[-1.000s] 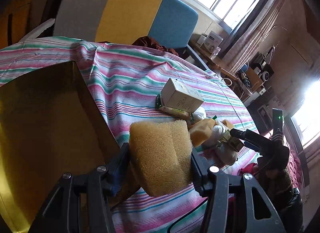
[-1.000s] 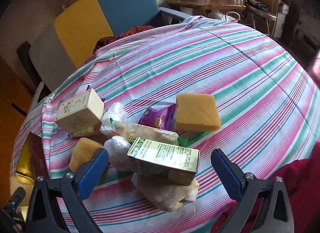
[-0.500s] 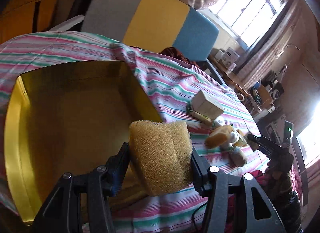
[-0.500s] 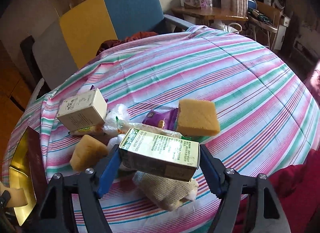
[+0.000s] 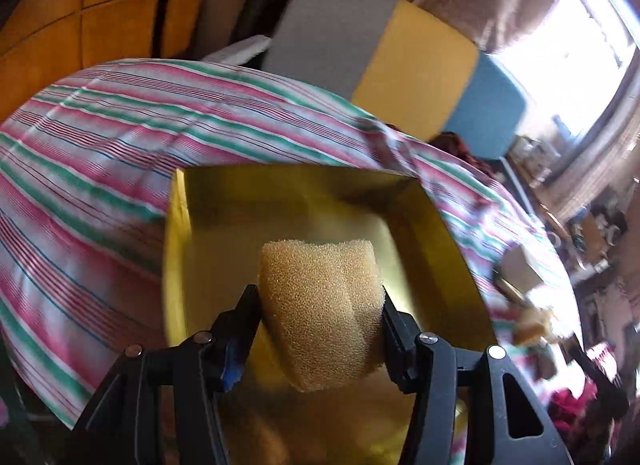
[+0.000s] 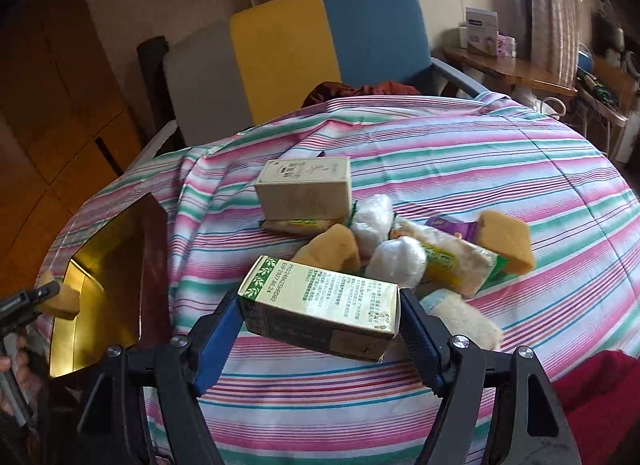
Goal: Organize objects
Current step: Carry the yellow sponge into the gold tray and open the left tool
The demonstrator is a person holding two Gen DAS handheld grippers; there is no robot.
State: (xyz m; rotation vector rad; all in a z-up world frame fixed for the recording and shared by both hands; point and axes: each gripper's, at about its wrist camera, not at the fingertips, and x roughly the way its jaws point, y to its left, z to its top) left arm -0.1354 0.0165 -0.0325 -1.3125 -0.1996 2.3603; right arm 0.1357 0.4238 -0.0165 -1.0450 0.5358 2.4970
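Sponge (image 5: 320,311) pinched in my left gripper (image 5: 318,321) hangs directly over the open gold box (image 5: 208,233), while my right gripper (image 6: 320,325), clamping the green carton (image 6: 320,307) crosswise, has that box well off to its left

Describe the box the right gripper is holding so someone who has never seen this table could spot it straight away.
On the striped tablecloth, look in front of the pile of sponges and wrapped packets. The green-and-white carton is clamped lengthwise in the jaws of the right gripper. Unlike the plain beige box behind, it has a green leaf border and dense print.
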